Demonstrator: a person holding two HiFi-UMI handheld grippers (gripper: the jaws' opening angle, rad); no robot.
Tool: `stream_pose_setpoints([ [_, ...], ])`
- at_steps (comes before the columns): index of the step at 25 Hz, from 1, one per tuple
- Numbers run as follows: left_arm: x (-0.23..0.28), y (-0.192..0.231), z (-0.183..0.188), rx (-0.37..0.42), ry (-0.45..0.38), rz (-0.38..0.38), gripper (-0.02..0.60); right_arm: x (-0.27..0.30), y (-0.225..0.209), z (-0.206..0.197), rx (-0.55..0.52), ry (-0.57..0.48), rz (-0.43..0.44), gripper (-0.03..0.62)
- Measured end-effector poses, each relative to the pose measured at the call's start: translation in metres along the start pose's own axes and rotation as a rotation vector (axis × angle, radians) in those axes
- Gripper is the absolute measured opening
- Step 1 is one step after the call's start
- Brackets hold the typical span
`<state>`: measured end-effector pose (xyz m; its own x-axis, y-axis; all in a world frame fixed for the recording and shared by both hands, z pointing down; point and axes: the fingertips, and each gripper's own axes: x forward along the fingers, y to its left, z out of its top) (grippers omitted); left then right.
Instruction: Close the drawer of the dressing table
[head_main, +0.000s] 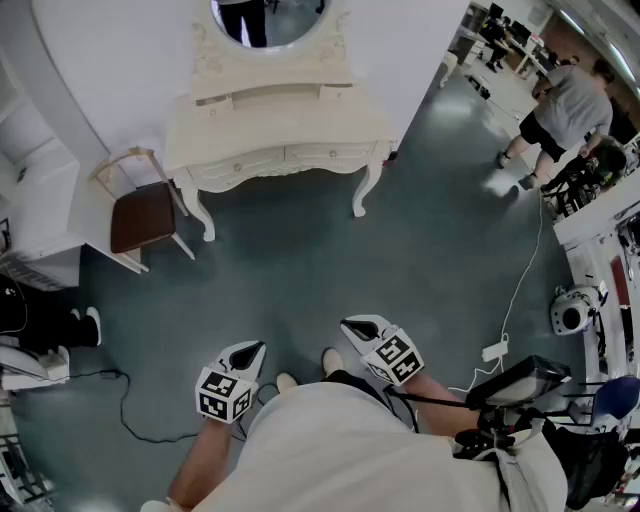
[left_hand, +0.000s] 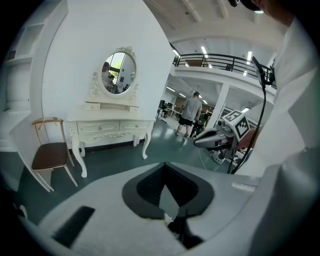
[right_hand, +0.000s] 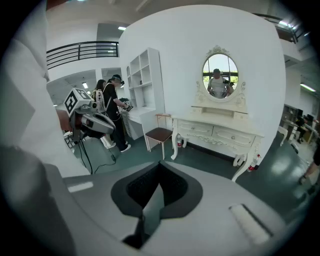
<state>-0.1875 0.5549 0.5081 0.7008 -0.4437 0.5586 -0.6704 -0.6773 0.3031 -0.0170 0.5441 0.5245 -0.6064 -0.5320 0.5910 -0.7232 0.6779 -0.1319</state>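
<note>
The cream dressing table (head_main: 280, 135) with its oval mirror (head_main: 268, 20) stands against the far wall, well away from me. It shows again in the left gripper view as the dressing table (left_hand: 110, 127) and in the right gripper view as the dressing table (right_hand: 217, 132). A small upper drawer (head_main: 228, 101) on its left side seems to stick out a little. The two wide front drawers (head_main: 285, 158) look pushed in. My left gripper (head_main: 255, 347) and right gripper (head_main: 348, 323) hang close to my body over the floor, both shut and holding nothing.
A wooden chair (head_main: 145, 215) with a brown seat stands left of the table. White shelving (head_main: 35, 190) lines the left wall, with a person in black (head_main: 40, 320) beside it. Other people (head_main: 565, 110) stand at the far right. Cables (head_main: 510, 310) and equipment (head_main: 575, 310) lie on the floor at right.
</note>
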Motion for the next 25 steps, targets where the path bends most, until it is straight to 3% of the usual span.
stream_pose_setpoints([
  [4,0.035,-0.027,0.031,0.074,-0.030,-0.084,0.003,-0.020,-0.037,0.001,0.029,-0.040,-0.087,-0.005],
  [8,0.050,-0.044,0.049,0.107,-0.032,-0.095,0.003,-0.029,-0.051,-0.003,0.063,-0.066,-0.087,-0.005],
  [21,0.126,-0.072,0.092,0.106,-0.019,-0.023,0.003,-0.065,-0.149,-0.015,0.076,-0.130,-0.081,-0.002],
  [25,0.152,-0.060,0.105,0.080,-0.025,0.014,0.003,-0.054,-0.182,-0.023,0.093,-0.117,-0.067,0.038],
])
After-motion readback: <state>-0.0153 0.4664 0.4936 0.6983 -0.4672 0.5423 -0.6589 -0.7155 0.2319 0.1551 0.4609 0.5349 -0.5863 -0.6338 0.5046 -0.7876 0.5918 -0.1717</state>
